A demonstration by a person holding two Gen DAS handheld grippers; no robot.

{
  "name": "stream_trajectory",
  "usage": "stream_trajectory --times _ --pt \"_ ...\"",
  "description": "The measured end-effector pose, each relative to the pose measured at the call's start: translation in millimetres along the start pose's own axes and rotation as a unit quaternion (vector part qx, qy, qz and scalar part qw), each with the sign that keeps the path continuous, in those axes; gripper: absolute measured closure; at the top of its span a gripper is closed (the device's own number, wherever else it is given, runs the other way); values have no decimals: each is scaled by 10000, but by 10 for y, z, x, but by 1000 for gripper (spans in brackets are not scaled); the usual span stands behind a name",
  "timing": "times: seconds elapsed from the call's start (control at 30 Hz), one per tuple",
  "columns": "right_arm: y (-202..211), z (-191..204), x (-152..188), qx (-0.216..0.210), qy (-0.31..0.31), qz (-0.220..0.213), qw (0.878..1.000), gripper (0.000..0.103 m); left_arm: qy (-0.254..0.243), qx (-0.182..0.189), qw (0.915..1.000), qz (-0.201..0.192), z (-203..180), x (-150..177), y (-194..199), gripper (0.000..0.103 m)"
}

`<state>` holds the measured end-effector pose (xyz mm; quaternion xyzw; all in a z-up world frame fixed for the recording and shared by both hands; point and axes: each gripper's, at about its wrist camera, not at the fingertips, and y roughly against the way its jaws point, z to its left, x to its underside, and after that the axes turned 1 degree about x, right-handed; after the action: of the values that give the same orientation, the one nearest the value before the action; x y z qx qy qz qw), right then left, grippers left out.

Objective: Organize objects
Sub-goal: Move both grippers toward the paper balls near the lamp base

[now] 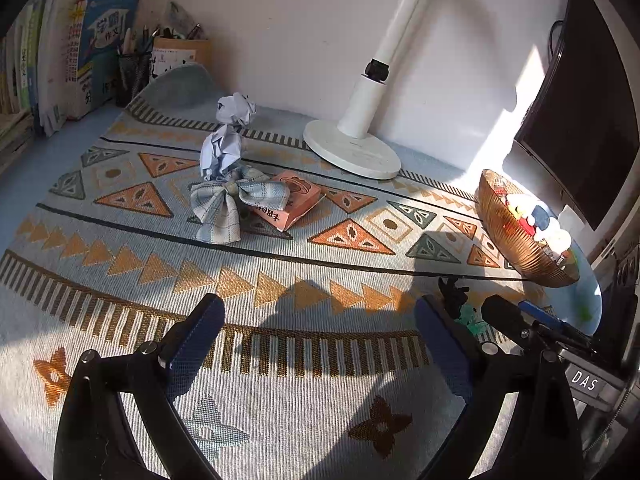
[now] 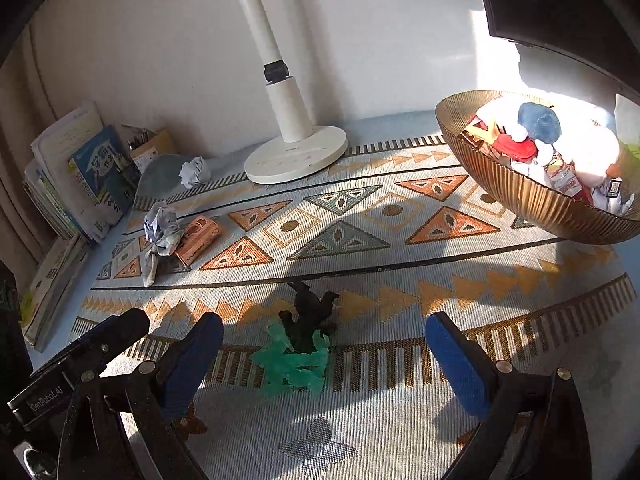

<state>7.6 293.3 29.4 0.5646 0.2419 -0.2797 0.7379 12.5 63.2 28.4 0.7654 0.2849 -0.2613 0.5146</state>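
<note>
Both tongs stand wide apart with nothing between the blue pads: the left gripper (image 1: 320,344) hangs over bare patterned mat (image 1: 280,400), and the right gripper (image 2: 324,356) frames a small toy tree (image 2: 300,344) without touching it.

Counted, the loose things on the mat are few. Two balls of crumpled paper: one pale blue-white ball (image 1: 237,109) at about eleven o'clock from the mat's middle in the left wrist view, and a second, longer crumple (image 1: 220,152) just in front of it. One checked grey-blue cloth bow (image 1: 232,204) lies touching that second crumple, and one flat orange-pink box (image 1: 292,200) lies against the bow at its three o'clock side. One toy tree, with a dark twisted trunk and translucent green leaves, lies tipped on the striped border at six o'clock in the right wrist view.

One ribbed amber bowl (image 2: 532,196) sits at two o'clock in that view, tilted and filled with soft toys in white, red and dark blue plus small packets. One white lamp base (image 2: 296,156) with its upright post stands at twelve o'clock. One row of books (image 1: 60,60) and one mesh pen cup (image 1: 132,72) stand at ten o'clock in the left wrist view; one dark monitor (image 1: 580,112) stands at two.
</note>
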Motion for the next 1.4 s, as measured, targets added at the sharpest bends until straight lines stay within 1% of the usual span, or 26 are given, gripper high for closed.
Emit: stream_trajectory --times 0.1,0.23,0.3,0.6,0.73,0.83,1.03,1.4 --pt "-24 -11 2 13 -43 72 10000 1 203 81 9998 39 65 -5 -8 7" --pt "-37 48 11 123 78 84 9999 1 527 235 9981 229 172 -26 -61 7" --pt "-40 83 18 193 159 81 9997 1 662 251 9972 242 214 -28 -68 7" --pt "-63 137 27 331 330 86 9989 1 727 316 9964 303 210 -32 -76 7" --pt "-72 123 20 319 322 110 9989 1 980 486 9930 440 301 -43 -121 7" --pt "-75 119 18 318 322 119 9989 1 1145 630 9906 405 358 -45 -110 7" --pt "-84 122 15 323 326 133 9989 1 1071 561 9918 414 322 -51 -114 6" --pt "-81 132 20 325 324 135 9989 1 1124 621 9909 407 340 -57 -116 5"
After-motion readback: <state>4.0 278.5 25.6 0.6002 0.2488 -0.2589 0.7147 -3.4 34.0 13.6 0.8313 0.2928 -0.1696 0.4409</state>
